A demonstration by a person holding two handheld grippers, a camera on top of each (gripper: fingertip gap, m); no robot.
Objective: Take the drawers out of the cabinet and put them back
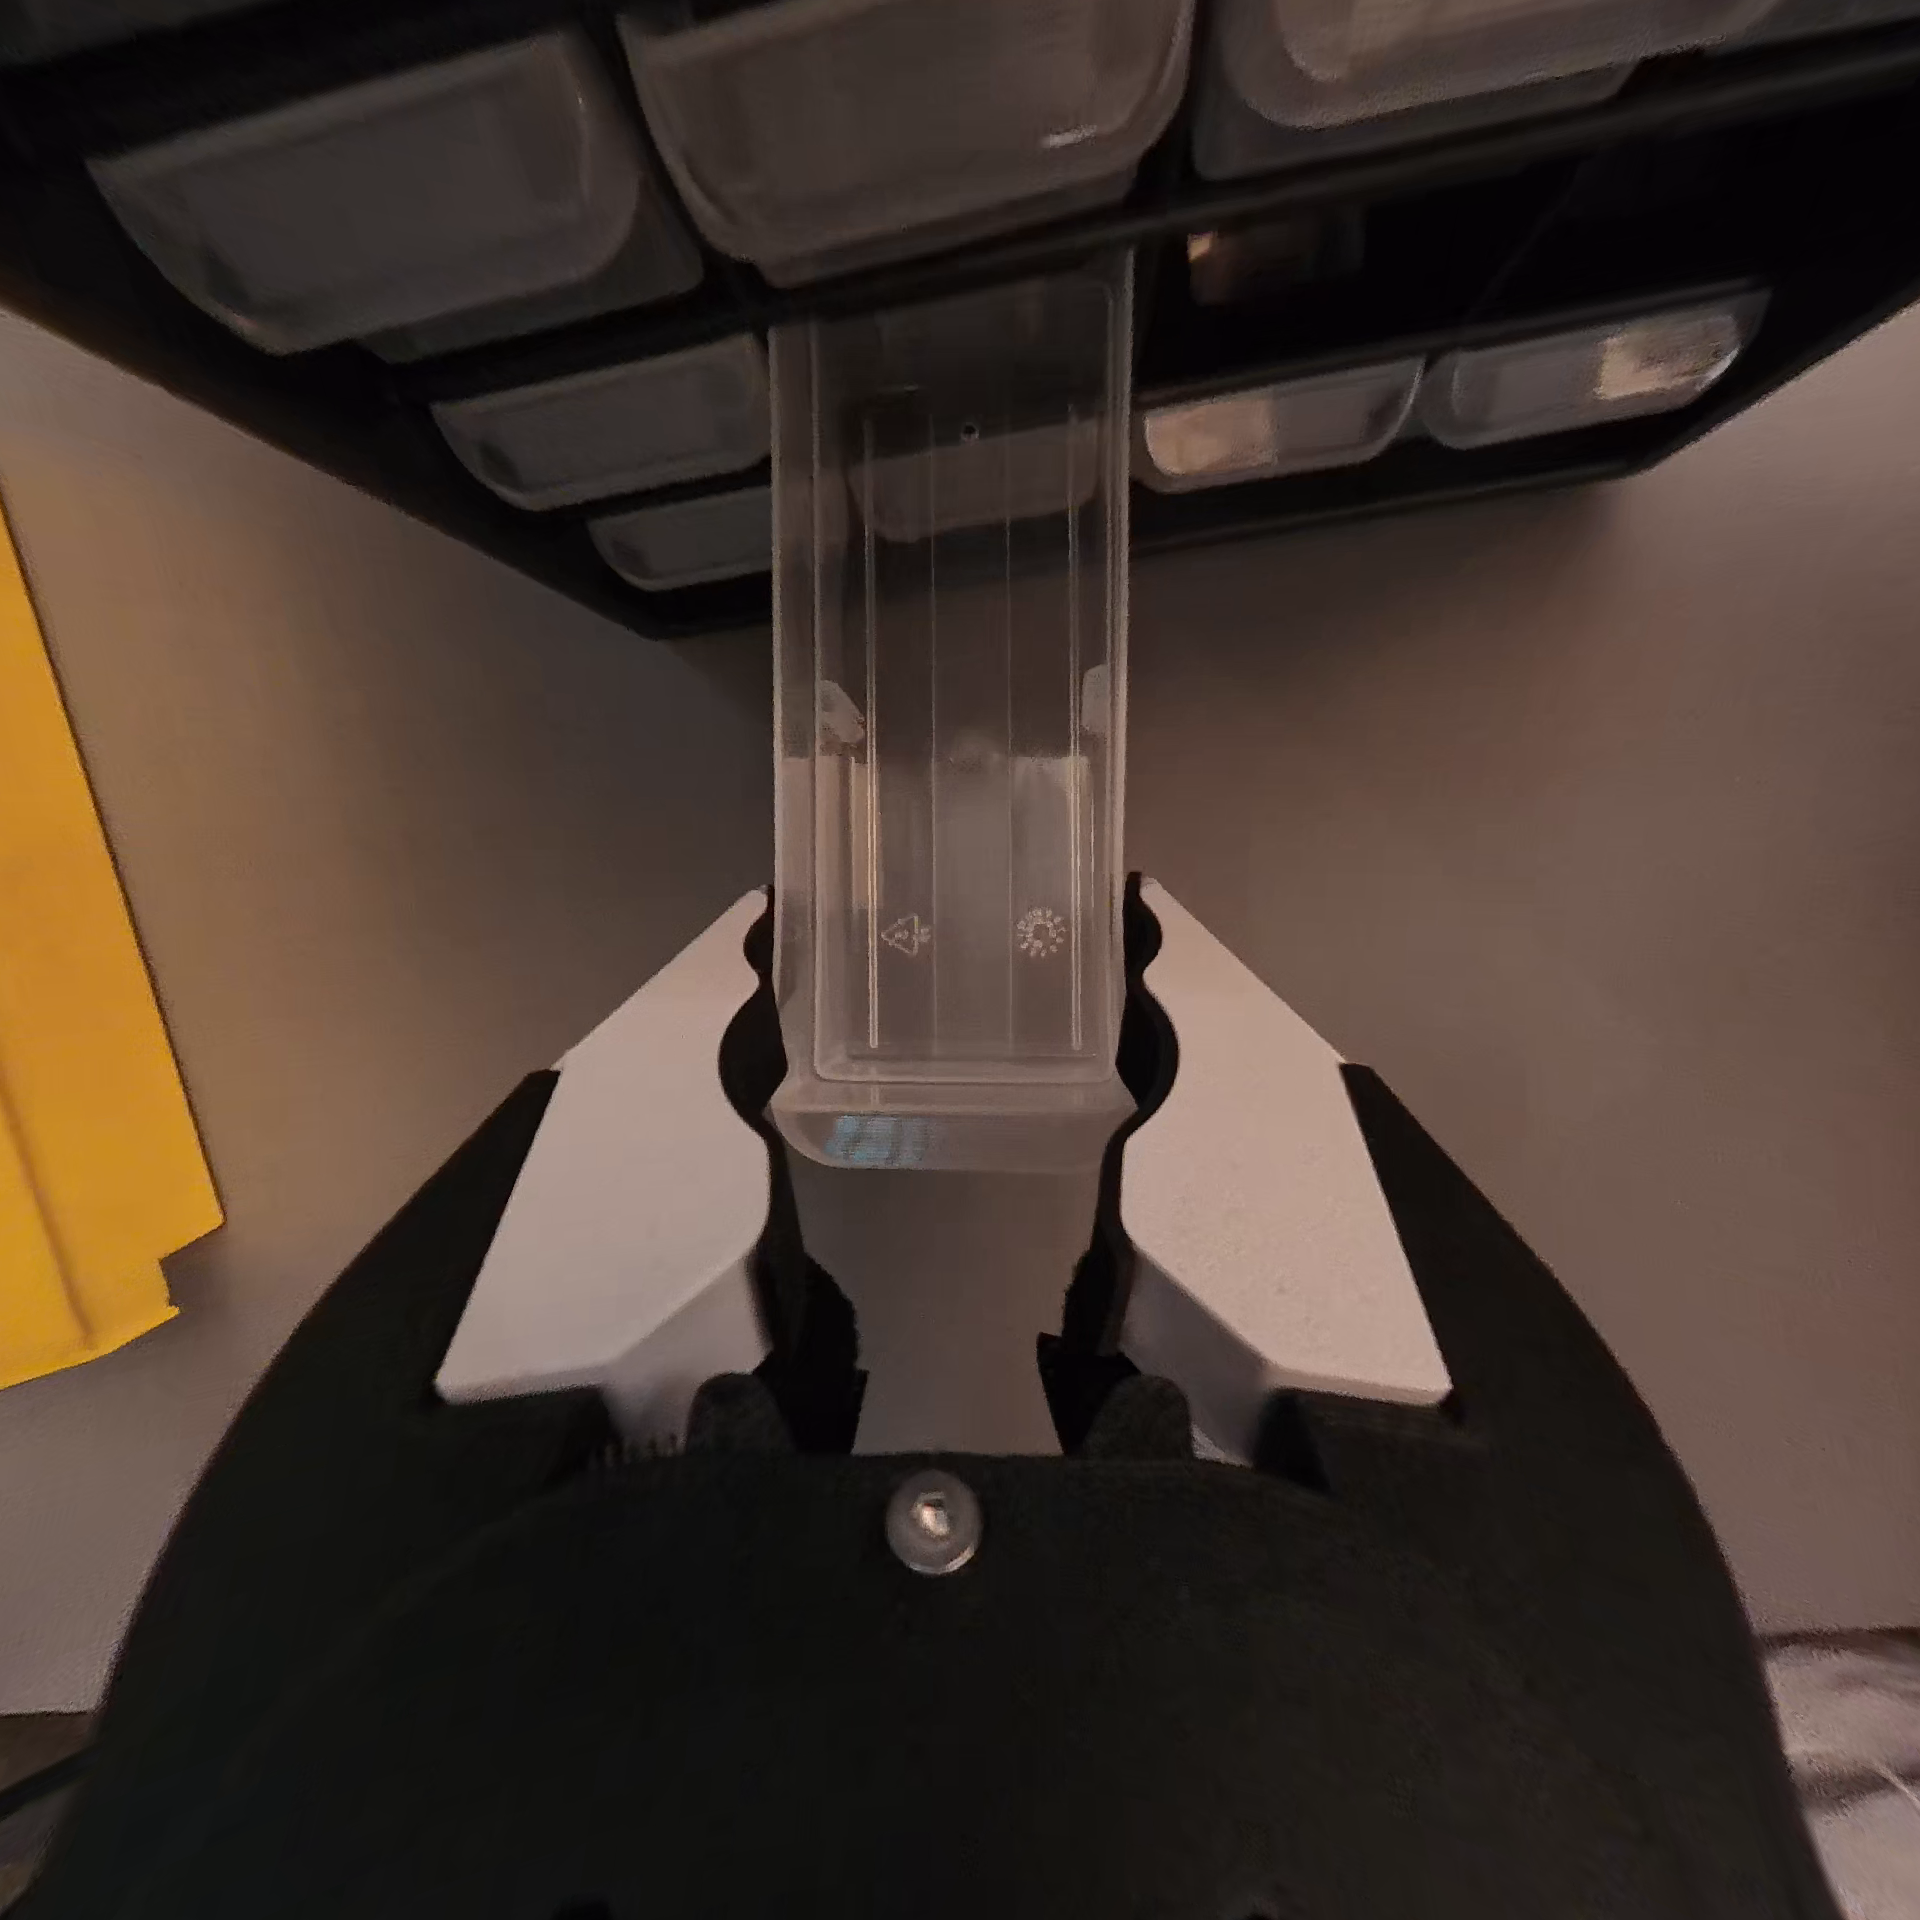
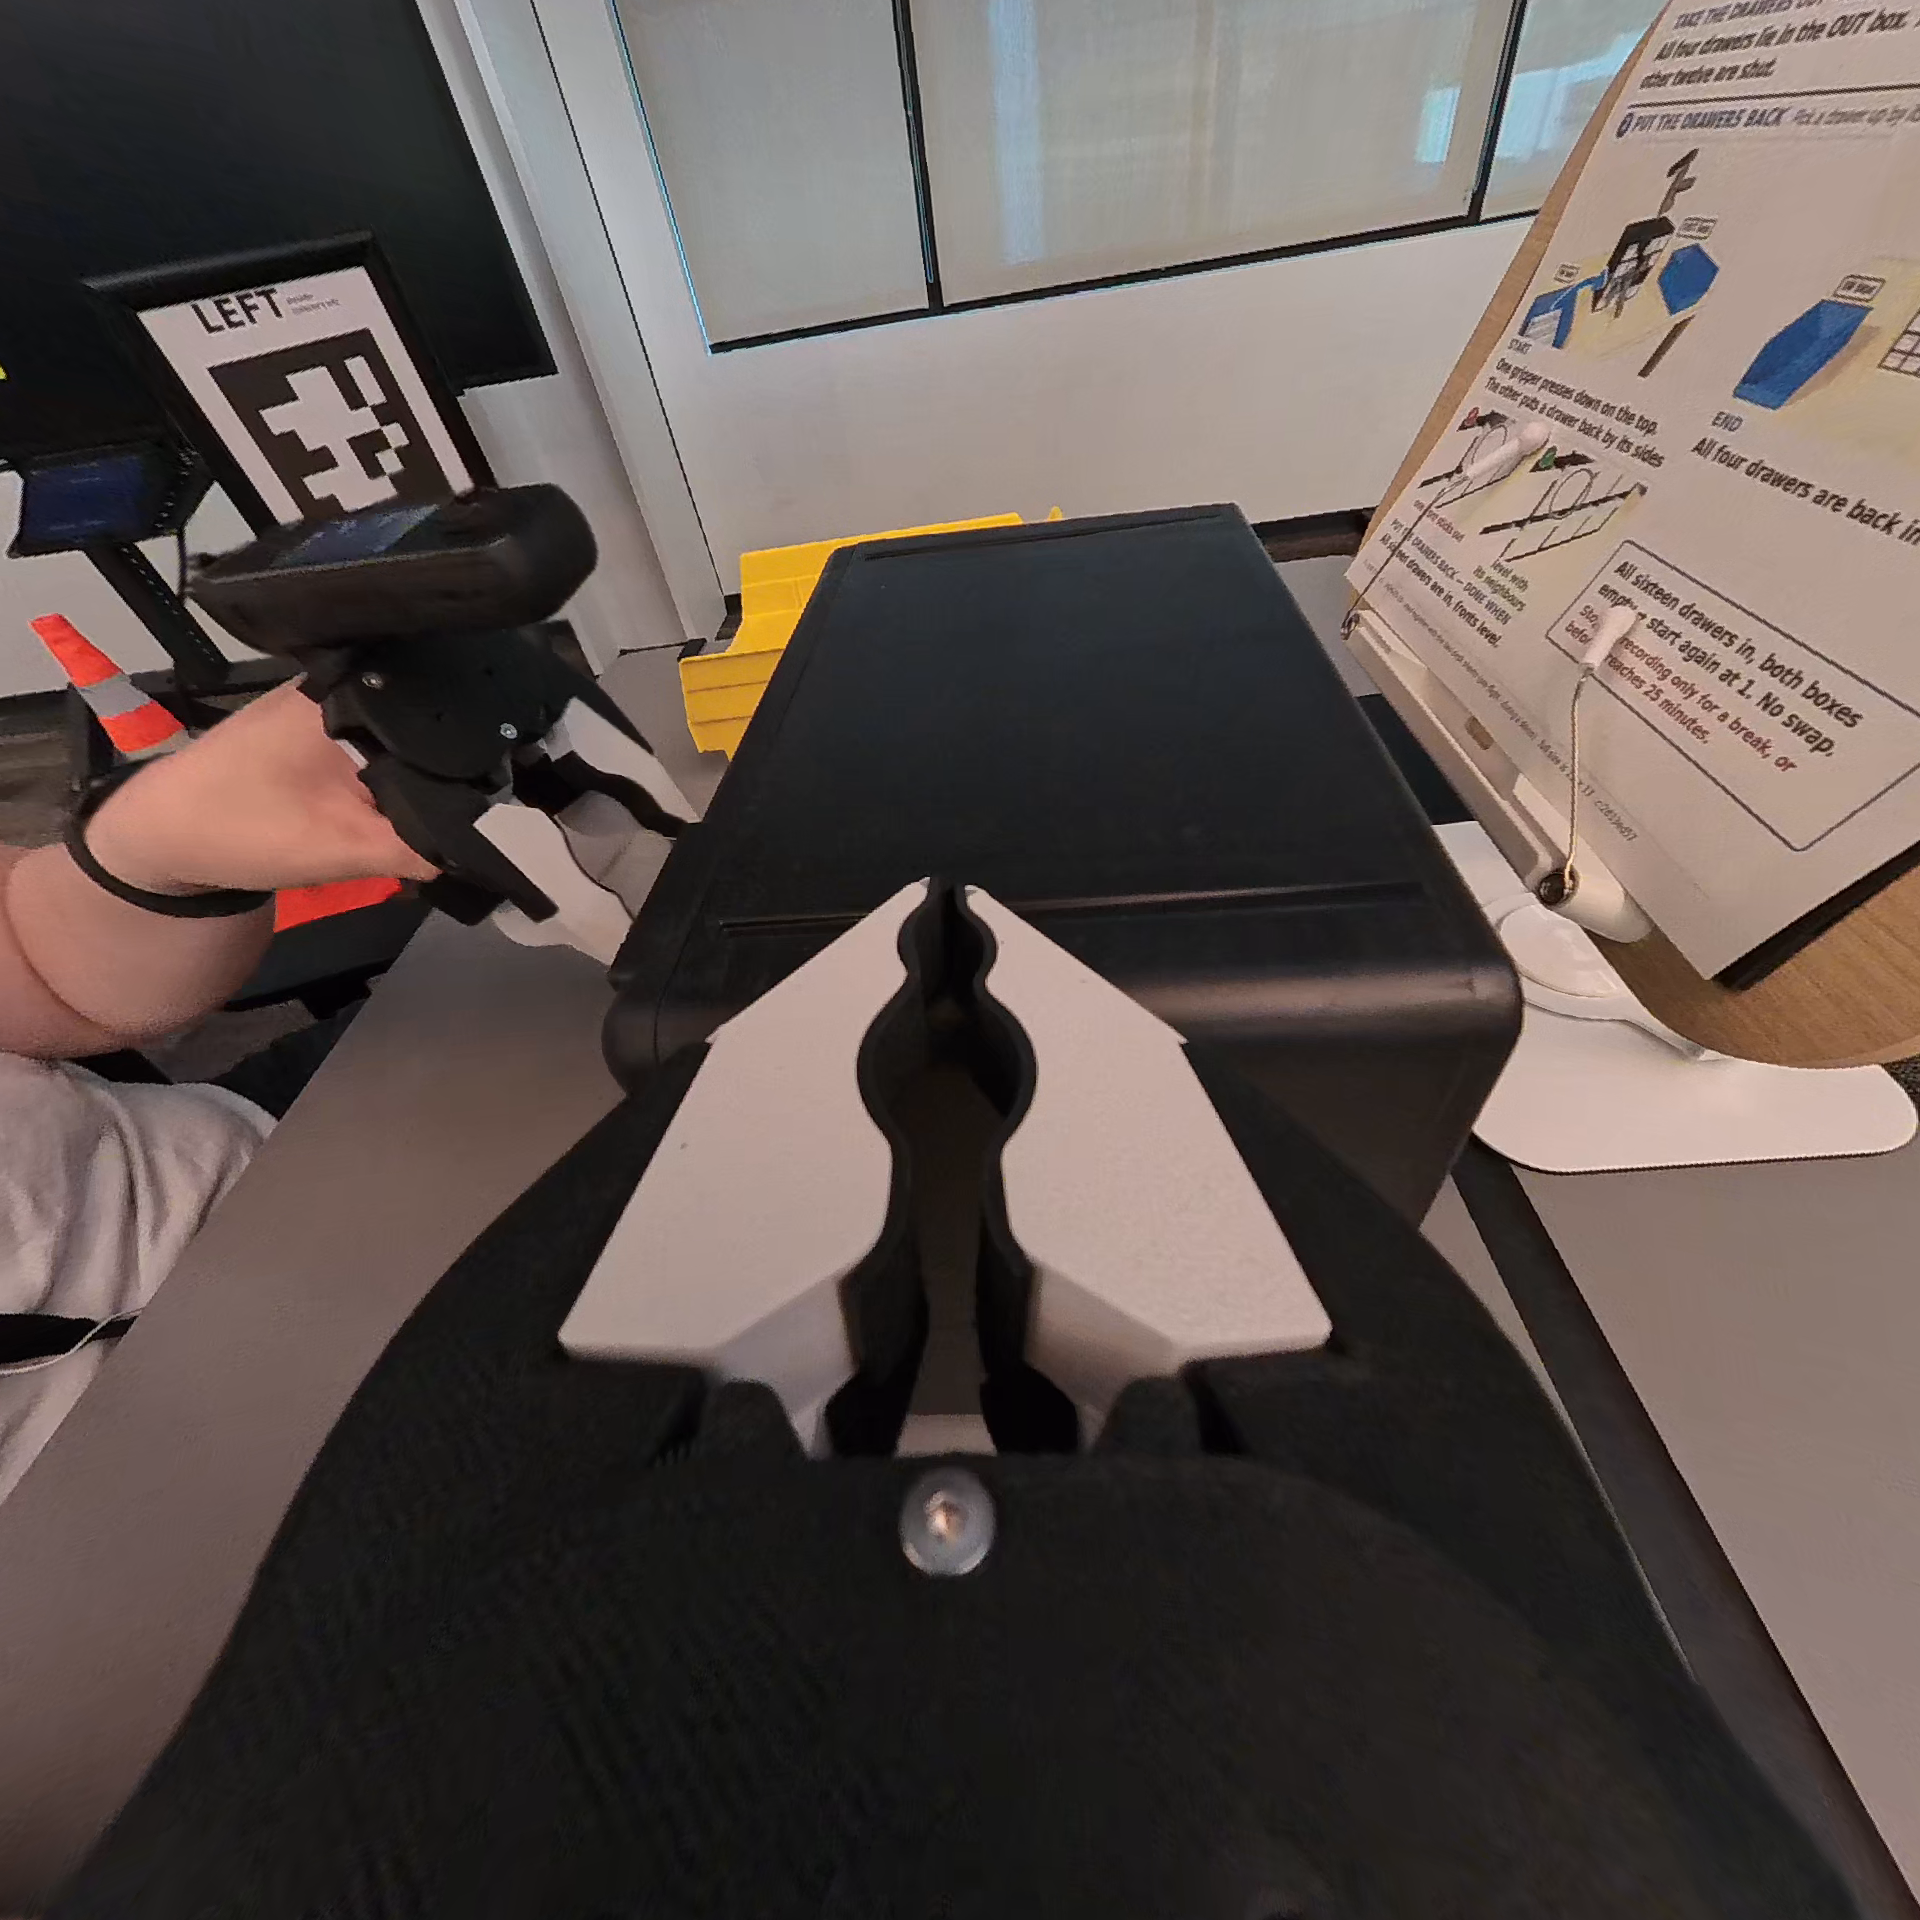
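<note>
In the left wrist view, my left gripper (image 1: 948, 997) is shut on the sides of a clear plastic drawer (image 1: 948, 727). The drawer's far end sits in a slot of the black cabinet (image 1: 1818, 166), most of its length sticking out. Other clear drawers (image 1: 613, 426) are closed in the cabinet around it. One slot (image 1: 1278, 260) to the right looks dark and open. In the right wrist view, my right gripper (image 2: 943, 894) is shut and empty, its tips on the cabinet's black top (image 2: 1081, 727). The left gripper (image 2: 582, 831) shows there at the cabinet's front, held by a hand (image 2: 249, 800).
A yellow bin (image 1: 73, 935) lies left of the cabinet on the grey table (image 1: 1558, 935); it also shows behind the cabinet in the right wrist view (image 2: 769, 613). An instruction board (image 2: 1704, 468) on a white stand is at the right. An orange cone (image 2: 104, 686) stands far left. Left tips to right tips: about 25 cm.
</note>
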